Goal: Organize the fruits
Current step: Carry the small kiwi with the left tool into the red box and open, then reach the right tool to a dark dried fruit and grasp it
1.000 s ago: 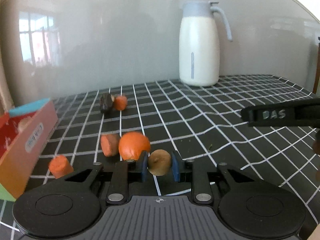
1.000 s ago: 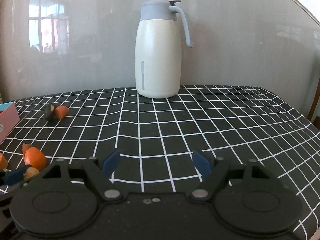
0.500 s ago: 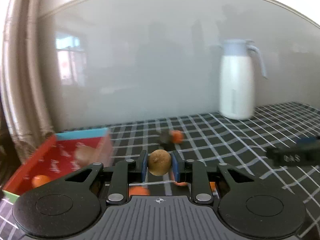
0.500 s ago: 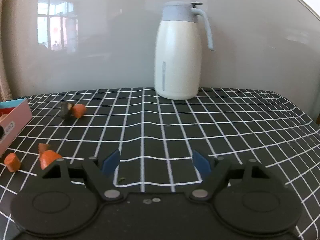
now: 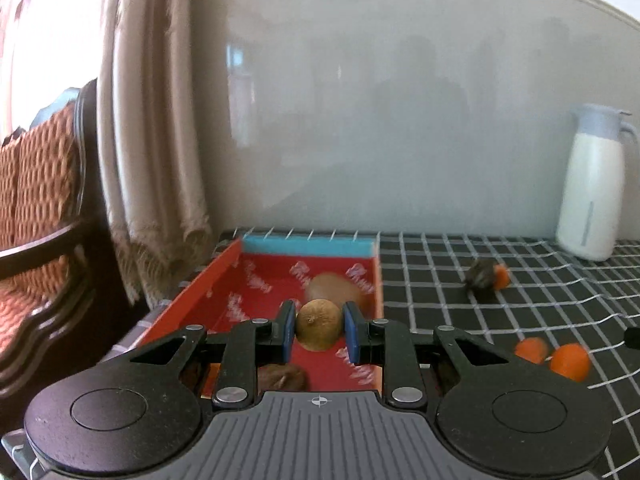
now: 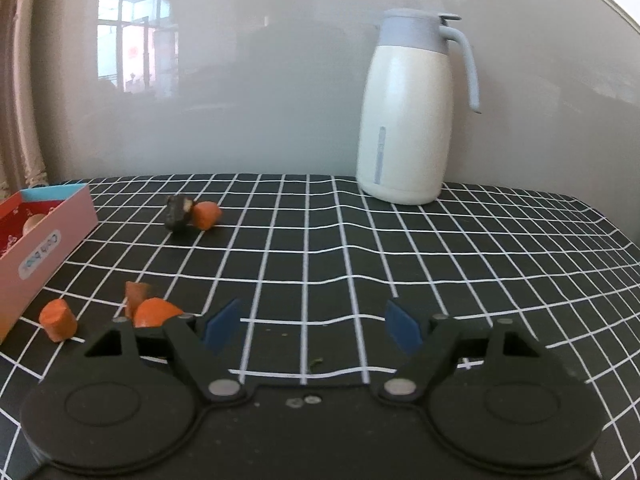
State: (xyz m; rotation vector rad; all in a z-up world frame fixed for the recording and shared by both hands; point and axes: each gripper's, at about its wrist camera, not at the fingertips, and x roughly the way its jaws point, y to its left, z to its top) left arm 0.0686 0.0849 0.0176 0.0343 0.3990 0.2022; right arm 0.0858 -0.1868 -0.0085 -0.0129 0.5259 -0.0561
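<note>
My left gripper [image 5: 319, 330] is shut on a small brown kiwi [image 5: 319, 329] and hangs over the red box [image 5: 224, 276] with a blue far wall. Inside the box lie another kiwi [image 5: 334, 289] and a darker brown fruit [image 5: 282, 376] close under the gripper. In the right wrist view my right gripper [image 6: 310, 326] stands open above the checked cloth with nothing between its fingers. Orange pieces [image 6: 58, 320] and an orange fruit [image 6: 154, 312] lie to its left. Farther back, a dark lump [image 6: 178, 213] touches another orange piece [image 6: 206, 214].
A white jug with a grey lid [image 6: 412, 108] stands at the back against the wall. The box [image 6: 44, 240] sits at the table's left edge. A curtain [image 5: 156, 140] and a wooden chair [image 5: 40, 208] are left of the table. The black checked cloth [image 6: 440, 264] covers the table.
My left gripper has carried the kiwi up and leftward from the cloth to above the red box. The right gripper drifted sideways, still open; the jug now appears farther right in its view.
</note>
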